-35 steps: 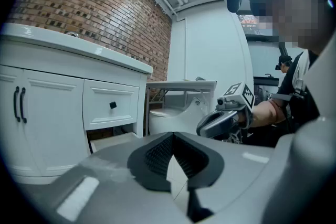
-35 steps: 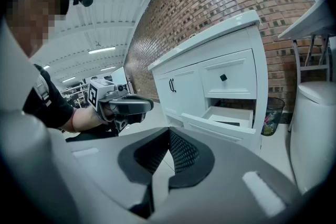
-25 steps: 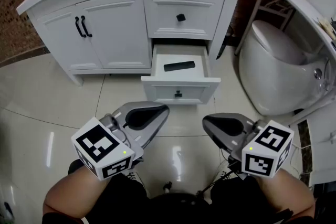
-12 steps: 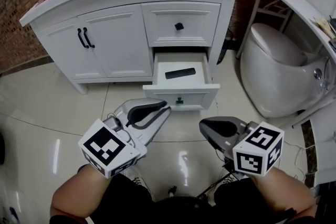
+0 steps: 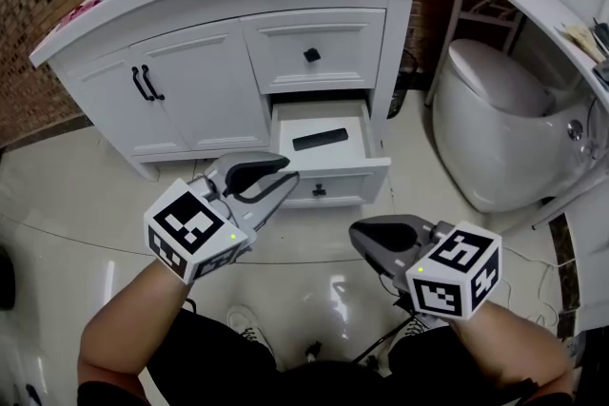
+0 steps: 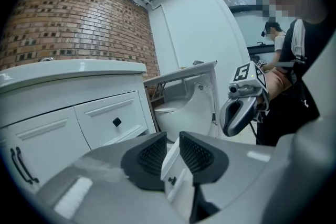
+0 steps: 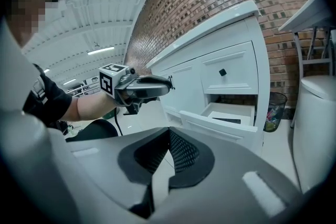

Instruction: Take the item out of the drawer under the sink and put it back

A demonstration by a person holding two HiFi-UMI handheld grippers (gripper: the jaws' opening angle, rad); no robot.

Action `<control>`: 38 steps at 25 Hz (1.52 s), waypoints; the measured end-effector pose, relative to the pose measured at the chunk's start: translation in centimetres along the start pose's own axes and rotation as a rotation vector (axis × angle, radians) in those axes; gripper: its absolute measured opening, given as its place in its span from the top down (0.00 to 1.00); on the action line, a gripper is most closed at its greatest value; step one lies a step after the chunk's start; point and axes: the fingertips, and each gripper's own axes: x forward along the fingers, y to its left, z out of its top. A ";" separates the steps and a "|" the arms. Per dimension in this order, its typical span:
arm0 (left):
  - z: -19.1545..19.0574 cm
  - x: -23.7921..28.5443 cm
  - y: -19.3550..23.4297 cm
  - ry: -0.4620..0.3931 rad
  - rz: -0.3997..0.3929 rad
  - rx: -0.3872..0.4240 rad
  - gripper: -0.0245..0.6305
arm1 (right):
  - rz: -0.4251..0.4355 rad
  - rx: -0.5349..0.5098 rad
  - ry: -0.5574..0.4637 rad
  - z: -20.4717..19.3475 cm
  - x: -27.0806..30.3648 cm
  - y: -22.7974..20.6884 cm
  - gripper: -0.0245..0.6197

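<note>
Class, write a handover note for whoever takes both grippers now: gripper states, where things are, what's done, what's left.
Left gripper: jaws slightly apart, just been opening, empty, in front of the open drawer.
Right gripper: shut, empty, held back.
Black item: lying in the drawer.
Done: drawer open.
Left: take the item out, then put it back.

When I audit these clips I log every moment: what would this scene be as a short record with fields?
Cabinet: white cabinet; upper drawer shut, lower drawer pulled out
Item: black remote lying flat in the lower drawer, untouched
Left tongs: in front of the lower drawer, jaws have just been opening, nothing between them
Right tongs: held back over the floor, shut, empty
Toilet: white, right of the cabinet
</note>
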 end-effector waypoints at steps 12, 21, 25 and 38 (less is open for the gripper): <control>-2.7 8.6 7.0 0.117 -0.011 0.123 0.79 | -0.008 0.031 0.023 -0.6 0.7 -2.2 0.96; -7.8 14.8 10.9 0.301 -0.056 0.169 0.77 | 0.009 0.035 0.006 -0.2 0.3 -2.8 0.96; -9.9 17.0 11.3 0.355 -0.097 0.162 0.77 | 0.011 0.054 0.008 -0.1 0.2 -3.3 0.96; -15.8 23.6 11.1 0.512 -0.255 0.137 0.62 | 0.070 0.087 0.012 0.1 0.3 -2.9 0.96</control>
